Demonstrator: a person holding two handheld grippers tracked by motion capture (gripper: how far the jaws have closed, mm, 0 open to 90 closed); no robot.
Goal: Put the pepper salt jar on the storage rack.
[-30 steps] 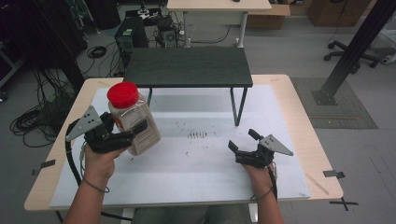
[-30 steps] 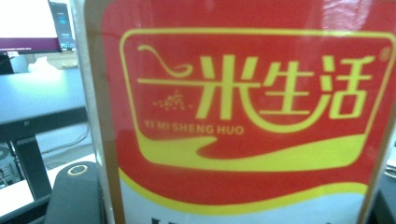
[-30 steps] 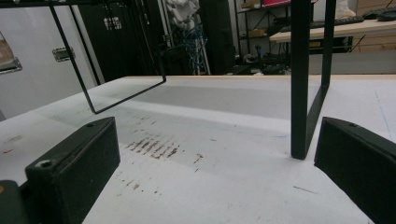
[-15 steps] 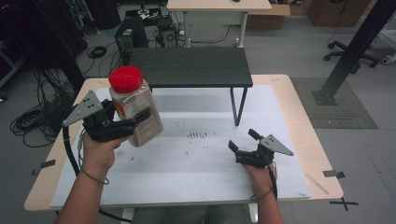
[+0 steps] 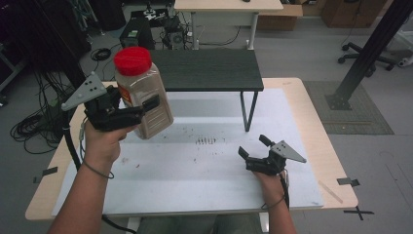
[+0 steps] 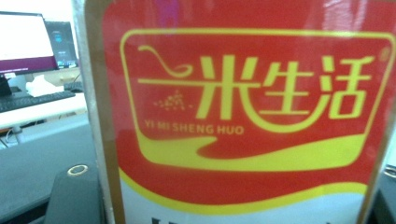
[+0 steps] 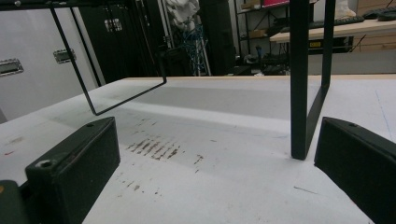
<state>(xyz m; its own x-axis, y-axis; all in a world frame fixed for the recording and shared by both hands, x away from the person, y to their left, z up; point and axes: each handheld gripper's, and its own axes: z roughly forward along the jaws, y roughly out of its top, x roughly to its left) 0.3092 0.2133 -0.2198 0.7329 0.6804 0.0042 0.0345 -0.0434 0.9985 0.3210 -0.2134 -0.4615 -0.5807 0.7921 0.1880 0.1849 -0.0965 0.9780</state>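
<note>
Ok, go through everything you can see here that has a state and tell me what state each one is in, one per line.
Jar: held off the table, tilted, brownish contents inside.
Red lid: on the jar, closed.
Left gripper: shut on the jar.
Right gripper: open, nothing between its jaws, low over the table.
Black shelf: standing upright on the table, nothing on top.
White mat: flat on the table, marked with small brown stains.
</note>
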